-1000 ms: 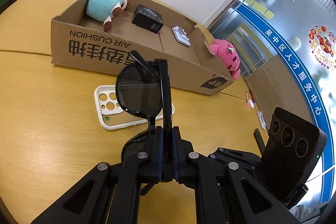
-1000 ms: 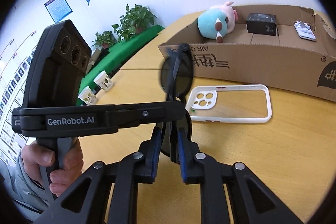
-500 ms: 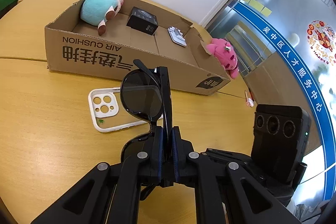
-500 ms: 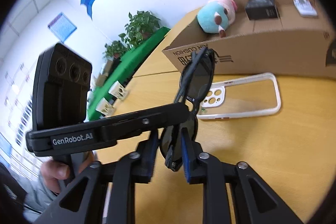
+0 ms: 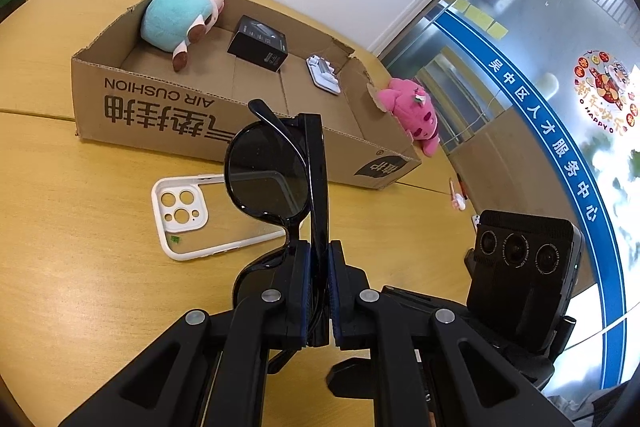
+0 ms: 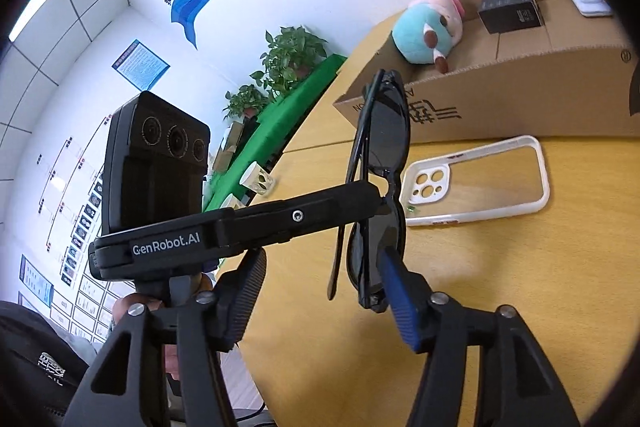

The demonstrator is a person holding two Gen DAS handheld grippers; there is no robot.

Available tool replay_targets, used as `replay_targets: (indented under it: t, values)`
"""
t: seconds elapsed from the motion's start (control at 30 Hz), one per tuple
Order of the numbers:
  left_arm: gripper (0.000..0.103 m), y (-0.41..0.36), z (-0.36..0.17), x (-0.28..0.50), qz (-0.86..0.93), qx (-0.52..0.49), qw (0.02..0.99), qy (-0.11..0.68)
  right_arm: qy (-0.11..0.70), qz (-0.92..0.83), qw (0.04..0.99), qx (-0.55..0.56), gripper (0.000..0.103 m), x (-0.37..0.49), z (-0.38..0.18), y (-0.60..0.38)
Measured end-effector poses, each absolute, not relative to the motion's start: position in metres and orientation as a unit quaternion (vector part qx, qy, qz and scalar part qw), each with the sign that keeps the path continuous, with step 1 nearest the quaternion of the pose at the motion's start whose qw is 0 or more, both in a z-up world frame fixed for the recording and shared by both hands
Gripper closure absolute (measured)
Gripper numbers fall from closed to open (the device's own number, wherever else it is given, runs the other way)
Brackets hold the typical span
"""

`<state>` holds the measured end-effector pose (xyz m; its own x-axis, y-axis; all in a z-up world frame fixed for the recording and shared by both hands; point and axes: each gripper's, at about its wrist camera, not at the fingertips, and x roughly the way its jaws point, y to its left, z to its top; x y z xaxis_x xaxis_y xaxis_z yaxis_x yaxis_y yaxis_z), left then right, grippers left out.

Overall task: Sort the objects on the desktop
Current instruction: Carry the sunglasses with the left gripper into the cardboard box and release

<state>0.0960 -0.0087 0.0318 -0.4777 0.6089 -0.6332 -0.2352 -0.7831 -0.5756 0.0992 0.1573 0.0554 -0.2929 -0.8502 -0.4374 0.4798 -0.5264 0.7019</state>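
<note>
Glossy black sunglasses (image 5: 276, 179) pinched between left fingers (image 5: 301, 291); ribbed right fingers (image 6: 400, 301) apart, perhaps touching.

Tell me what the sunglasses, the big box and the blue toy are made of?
The sunglasses look like shiny black plastic with dark tinted lenses, since light glints off the frame. The box is plain brown cardboard: matte, printed letters, torn edges. The blue toy seems soft plush fabric, fuzzy and rounded. The left gripper pinches the glasses.
</note>
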Motion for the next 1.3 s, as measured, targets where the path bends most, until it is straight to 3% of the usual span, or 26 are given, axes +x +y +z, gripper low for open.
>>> replay_targets:
  t: [0.17, 0.27, 0.3, 0.4, 0.9, 1.3]
  values:
    - [0.096, -0.007, 0.034, 0.097, 0.834, -0.443, 0.253, -0.208, -0.194, -0.792, 0.419, 0.4, 0.049, 0.098, 0.061, 0.145]
    - [0.095, -0.008, 0.034, 0.097, 0.837, -0.444, 0.246, -0.204, -0.162, -0.801, 0.413, 0.403, 0.07, 0.099, 0.06, 0.136]
    - [0.095, -0.008, 0.034, 0.098, 0.837, -0.444, 0.246, -0.204, -0.159, -0.806, 0.404, 0.404, 0.083, 0.098, 0.059, 0.136]
    - [0.095, -0.009, 0.033, 0.098, 0.836, -0.443, 0.248, -0.208, -0.183, -0.798, 0.402, 0.41, 0.088, 0.095, 0.052, 0.142]
    - [0.095, -0.004, 0.035, 0.094, 0.833, -0.44, 0.264, -0.207, -0.202, -0.802, 0.366, 0.426, 0.093, 0.087, 0.037, 0.161]
    - [0.094, -0.001, 0.024, 0.078, 0.826, -0.46, 0.257, -0.201, -0.156, -0.805, 0.389, 0.42, 0.094, 0.091, 0.042, 0.146]
